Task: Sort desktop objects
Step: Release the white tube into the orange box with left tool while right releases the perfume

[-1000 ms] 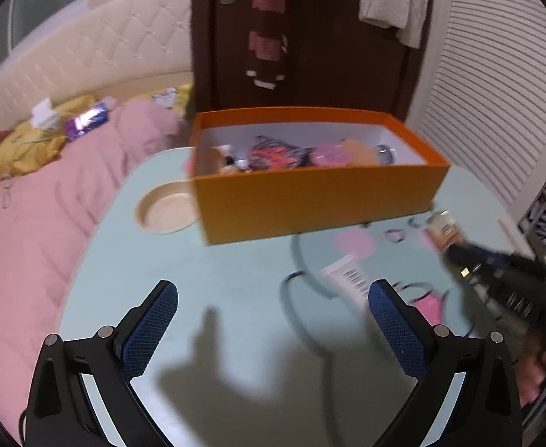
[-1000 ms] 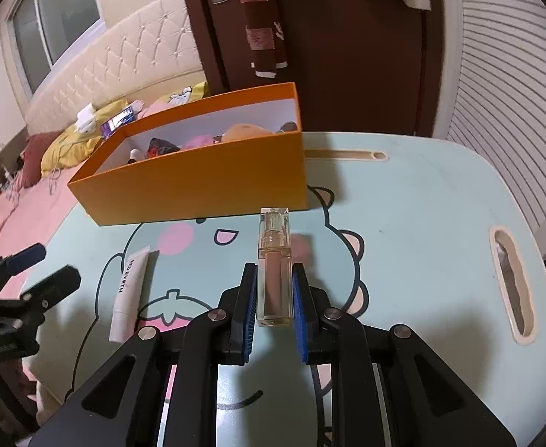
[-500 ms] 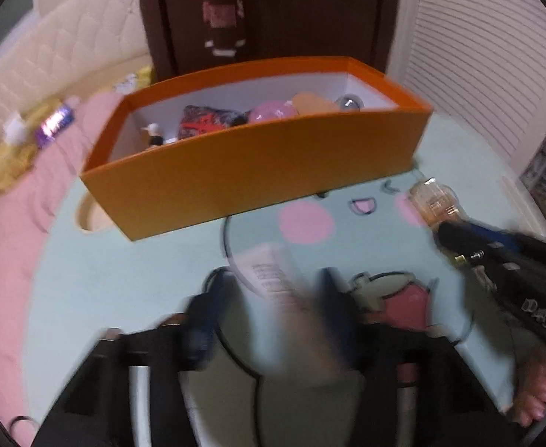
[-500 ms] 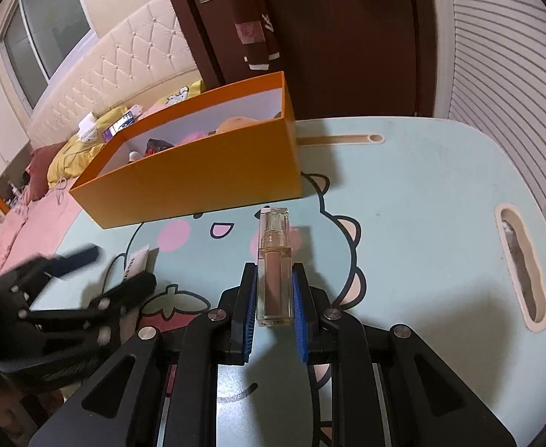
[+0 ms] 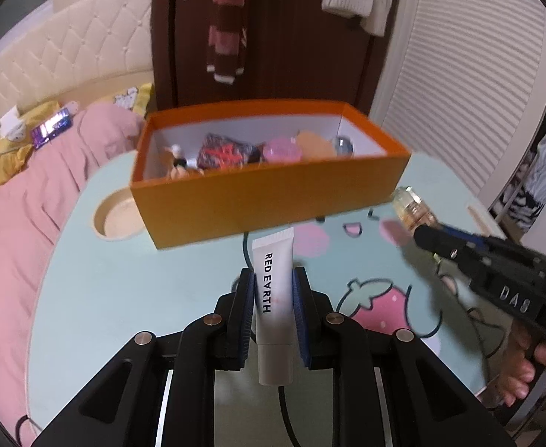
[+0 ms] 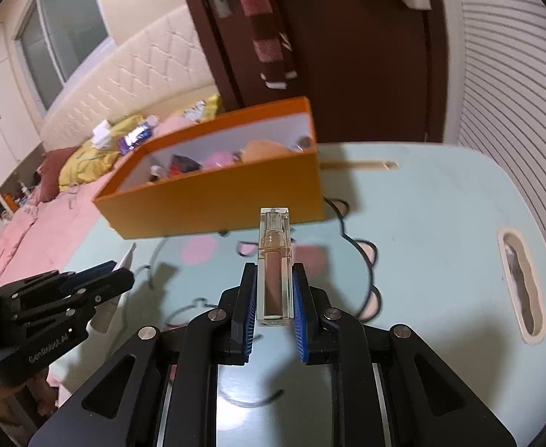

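Observation:
My left gripper (image 5: 273,287) is shut on a white tube (image 5: 274,290) printed RED EARTH and holds it above the table, just in front of the orange box (image 5: 273,197). My right gripper (image 6: 273,279) is shut on a clear lip gloss bottle (image 6: 274,264) with beige fill, also raised near the box (image 6: 213,201). The box holds several small items. The right gripper with the bottle (image 5: 412,208) shows at the right of the left wrist view. The left gripper (image 6: 98,279) shows at the left of the right wrist view, the tube's tip (image 6: 127,259) poking out.
The light blue table (image 5: 124,279) has a cartoon print, a round cup recess (image 5: 118,219) left of the box and an oval handle cutout (image 6: 522,283) at the right. A pink bed (image 5: 12,223) lies along the table's left side. A dark door stands behind.
My left gripper moved to the white tube, shut on it and lifted it off the table. My right gripper keeps the lip gloss and has moved closer to the box.

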The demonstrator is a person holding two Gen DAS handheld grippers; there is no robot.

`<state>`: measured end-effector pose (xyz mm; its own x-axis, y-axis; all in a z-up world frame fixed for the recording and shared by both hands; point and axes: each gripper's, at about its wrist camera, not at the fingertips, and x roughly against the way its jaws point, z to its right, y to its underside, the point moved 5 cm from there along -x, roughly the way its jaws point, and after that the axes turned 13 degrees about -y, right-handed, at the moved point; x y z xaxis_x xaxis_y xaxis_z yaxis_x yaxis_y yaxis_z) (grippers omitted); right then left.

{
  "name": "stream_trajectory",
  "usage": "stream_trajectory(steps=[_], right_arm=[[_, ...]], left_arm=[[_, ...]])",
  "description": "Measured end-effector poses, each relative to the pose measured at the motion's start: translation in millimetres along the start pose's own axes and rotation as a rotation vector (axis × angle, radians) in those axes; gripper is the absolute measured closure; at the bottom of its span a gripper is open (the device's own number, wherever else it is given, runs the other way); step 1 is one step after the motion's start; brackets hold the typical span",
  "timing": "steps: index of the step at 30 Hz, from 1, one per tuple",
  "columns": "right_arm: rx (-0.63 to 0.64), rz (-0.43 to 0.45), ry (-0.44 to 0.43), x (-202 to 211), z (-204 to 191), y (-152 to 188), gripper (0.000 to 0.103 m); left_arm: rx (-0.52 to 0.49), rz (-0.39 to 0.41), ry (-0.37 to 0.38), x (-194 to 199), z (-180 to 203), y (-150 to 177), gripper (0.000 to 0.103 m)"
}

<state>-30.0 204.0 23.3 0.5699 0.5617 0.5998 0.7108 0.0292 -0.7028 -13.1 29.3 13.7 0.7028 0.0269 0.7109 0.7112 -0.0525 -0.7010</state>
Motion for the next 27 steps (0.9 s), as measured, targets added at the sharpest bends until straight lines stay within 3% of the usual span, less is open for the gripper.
stream_trajectory(steps=[9,14,20,27], right_arm=[[0.09,0.037,-0.064,4.5,-36.2,-30.0,0.084],[0.143,0.083,-0.061,-3.9,-47.7,-66.9,0.084],[0.141,0.076,-0.035,-36.4,-42.0,-97.8,0.084],[0.098,0.022,-0.046,-74.7,-31.0,-109.6,0.084]], left_arm=[[0.035,0.145,0.034,30.3,-16.8,-52.0,0.084],[0.045,0.188,0.012,14.2,-30.2,-87.1,0.084],[0.066,0.161,0.001,-25.1,-42.5,-109.3,0.084],[0.079,0.101,0.017,-60.3,-42.3,-111.8,0.084]])
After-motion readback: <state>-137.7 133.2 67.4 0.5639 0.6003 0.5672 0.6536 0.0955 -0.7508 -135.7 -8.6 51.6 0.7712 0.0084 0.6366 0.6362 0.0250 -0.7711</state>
